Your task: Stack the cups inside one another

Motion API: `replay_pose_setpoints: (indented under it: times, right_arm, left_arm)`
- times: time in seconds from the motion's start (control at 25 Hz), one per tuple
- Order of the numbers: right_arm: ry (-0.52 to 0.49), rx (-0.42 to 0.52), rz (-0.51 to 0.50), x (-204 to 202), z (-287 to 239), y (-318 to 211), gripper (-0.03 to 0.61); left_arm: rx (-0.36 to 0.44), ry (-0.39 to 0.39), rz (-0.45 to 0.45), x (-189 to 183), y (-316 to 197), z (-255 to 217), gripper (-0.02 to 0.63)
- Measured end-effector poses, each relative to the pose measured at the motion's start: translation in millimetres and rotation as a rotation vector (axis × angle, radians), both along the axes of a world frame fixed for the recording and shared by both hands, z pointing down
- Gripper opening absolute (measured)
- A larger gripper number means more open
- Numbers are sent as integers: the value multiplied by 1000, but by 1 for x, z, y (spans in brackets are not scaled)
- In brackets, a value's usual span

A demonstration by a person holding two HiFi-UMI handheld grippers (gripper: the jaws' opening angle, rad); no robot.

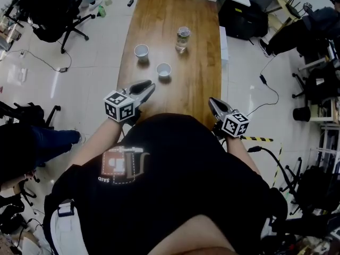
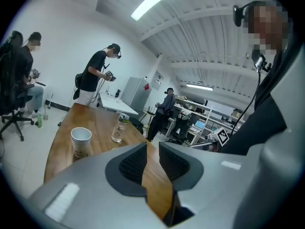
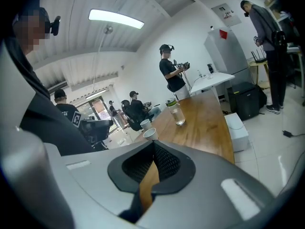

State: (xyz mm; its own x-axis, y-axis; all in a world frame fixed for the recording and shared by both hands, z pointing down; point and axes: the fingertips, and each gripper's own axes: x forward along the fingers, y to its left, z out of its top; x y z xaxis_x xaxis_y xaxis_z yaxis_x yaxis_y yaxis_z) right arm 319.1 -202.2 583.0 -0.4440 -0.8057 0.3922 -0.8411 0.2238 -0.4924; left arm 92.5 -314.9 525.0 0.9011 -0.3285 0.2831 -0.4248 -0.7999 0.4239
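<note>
Two white paper cups stand apart on the long wooden table (image 1: 196,84): one at the far left (image 1: 141,51), one nearer and more central (image 1: 163,69). My left gripper (image 1: 150,85) hovers over the table's near left edge, short of both cups, its jaws a narrow gap apart with nothing between them (image 2: 152,149). One cup (image 2: 81,140) shows ahead of it to the left. My right gripper (image 1: 211,101) is at the near right edge, shut and empty (image 3: 153,144). Both cups (image 3: 151,134) (image 3: 145,124) lie ahead of it.
A clear plastic bottle (image 1: 183,39) stands on the table beyond the cups. A white box (image 1: 223,44) sits by the table's right side. Office chairs (image 1: 50,9), cables and bags ring the table. Other people stand at the far end (image 2: 95,78).
</note>
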Motion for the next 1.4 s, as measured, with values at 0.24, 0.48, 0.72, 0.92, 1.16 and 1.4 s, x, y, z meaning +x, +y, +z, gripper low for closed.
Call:
replay_pose_setpoints:
  times: [0.24,0.48,0.72,0.92,1.16,1.4]
  right_arm:
    - [9,16,-6,14,-8,-12,15]
    - [-5,25,-83,-9,-20,-50,17]
    - [23,-27,-189,-65,-21,-185,114]
    - [73,-169,-257,-146,12,-300,150]
    - [287,-381,-285,-199,89,-361,181]
    - [457,-508,-284,-199,134,-362,91]
  left_arm:
    - [-3,3,-22,-1,1,-4,78]
    - [-7,12,-120,-38,4,-7,78]
    - [-19,-7,-285,-115,11,-5,78]
    - [-45,-45,-464,-213,33,7,79]
    - [-99,-77,-640,-310,62,18,78]
    - [-134,-85,-670,-347,67,34,78]
